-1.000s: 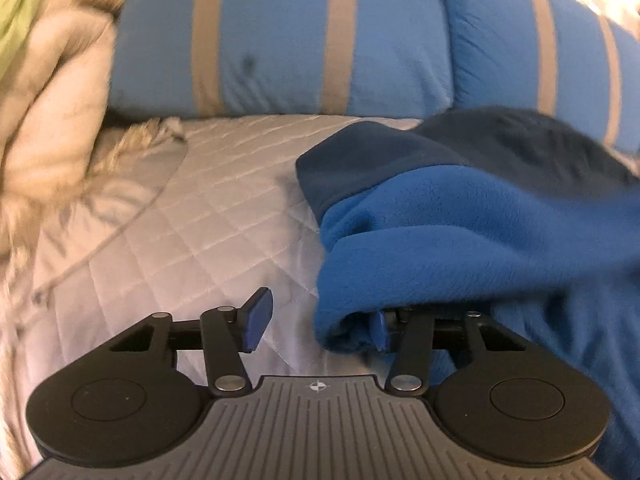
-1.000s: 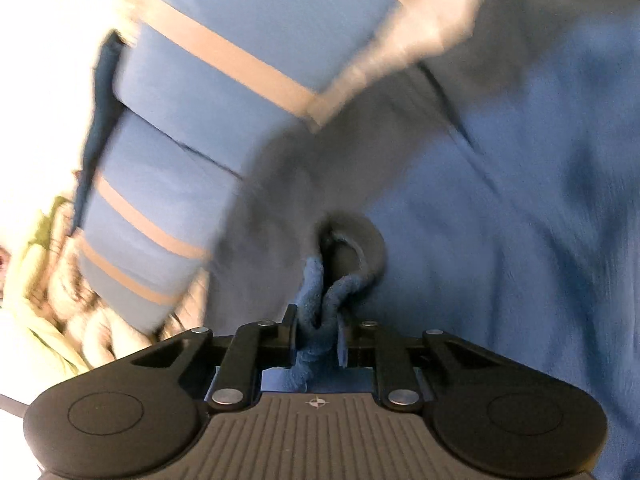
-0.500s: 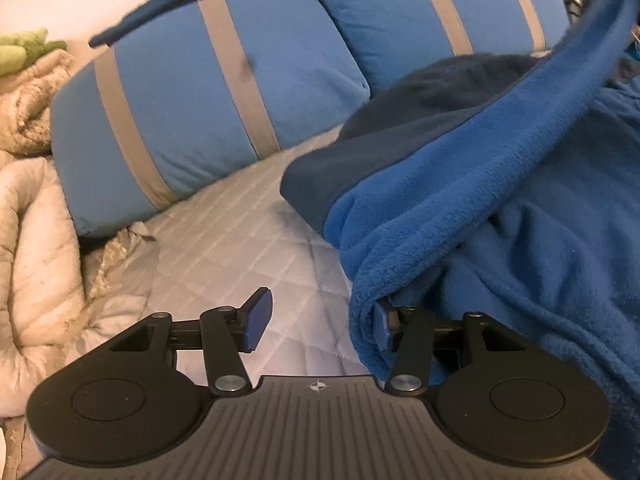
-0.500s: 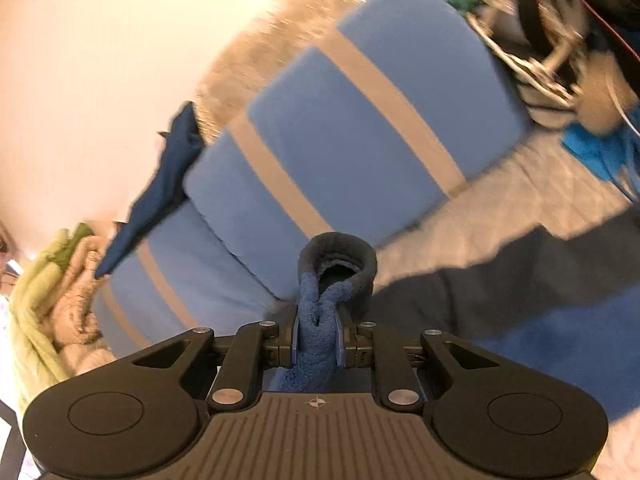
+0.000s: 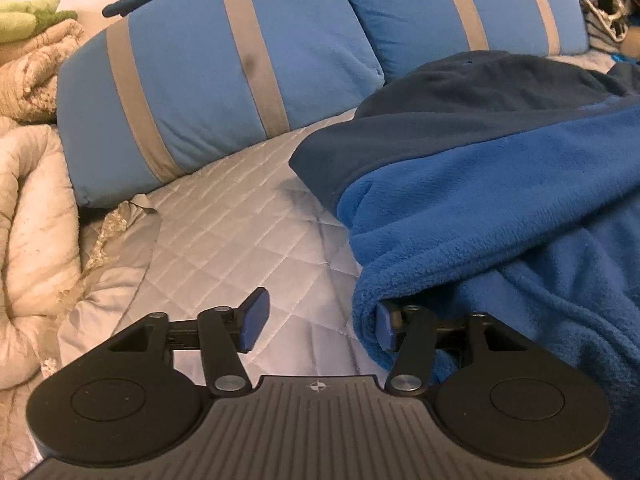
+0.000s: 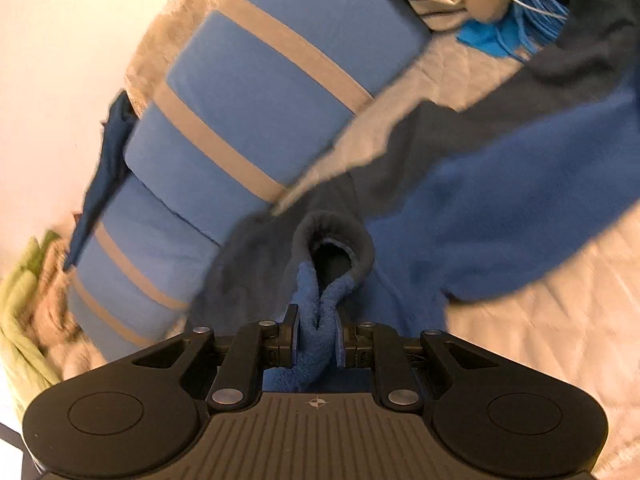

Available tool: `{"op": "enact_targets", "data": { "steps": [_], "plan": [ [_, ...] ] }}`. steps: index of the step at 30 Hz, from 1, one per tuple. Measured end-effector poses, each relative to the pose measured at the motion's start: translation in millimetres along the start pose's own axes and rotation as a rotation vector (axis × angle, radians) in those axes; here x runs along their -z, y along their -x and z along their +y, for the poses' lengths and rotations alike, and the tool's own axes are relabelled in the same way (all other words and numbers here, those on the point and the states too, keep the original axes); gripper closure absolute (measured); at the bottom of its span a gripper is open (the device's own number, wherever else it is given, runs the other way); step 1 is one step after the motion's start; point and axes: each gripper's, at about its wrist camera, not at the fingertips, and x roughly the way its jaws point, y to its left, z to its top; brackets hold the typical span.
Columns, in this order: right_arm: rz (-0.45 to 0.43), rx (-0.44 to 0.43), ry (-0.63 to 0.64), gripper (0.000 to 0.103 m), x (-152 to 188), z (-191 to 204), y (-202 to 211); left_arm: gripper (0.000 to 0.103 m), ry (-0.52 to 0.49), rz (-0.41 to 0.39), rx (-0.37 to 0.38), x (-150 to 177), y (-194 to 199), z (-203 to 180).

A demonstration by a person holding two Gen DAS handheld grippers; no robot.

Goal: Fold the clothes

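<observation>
A blue fleece garment lies heaped on a quilted bed; the right gripper is clenched on a bunched fold, while the left gripper, jaws just widened, grips nothing, so the draped edge could slip and undo the fold.

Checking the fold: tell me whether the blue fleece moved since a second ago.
Yes. The blue fleece withdrew rightward, uncovering more quilted cover below the striped pillows.

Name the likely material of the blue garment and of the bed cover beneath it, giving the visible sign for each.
Blue garment: probably fleece, matte, with a fuzzy napped pile and soft rolled edges. Bed cover: seemingly a satiny woven fabric, padded; it has a faint sheen and stitched diamond quilting.
</observation>
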Motion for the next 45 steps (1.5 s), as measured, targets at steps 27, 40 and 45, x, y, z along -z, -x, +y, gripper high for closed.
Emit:
{"op": "enact_targets", "data": {
  "steps": [27, 40, 45],
  "plan": [
    [-0.152, 0.115, 0.056, 0.006, 9.5, -63.8, 68.7, 0.028, 0.28, -0.139, 0.508, -21.2, 122.9, -35.9],
    [-0.135, -0.065, -0.141, 0.032, 9.0, -72.2, 6.9, 0.028, 0.234, -0.108, 0.58, -6.2, 95.6, -99.7],
    [-0.142, -0.052, -0.216, 0.094, -5.9, -76.6, -25.0, 0.028, 0.261, -0.073, 0.571, -4.3, 90.3, -99.3]
  ]
}}
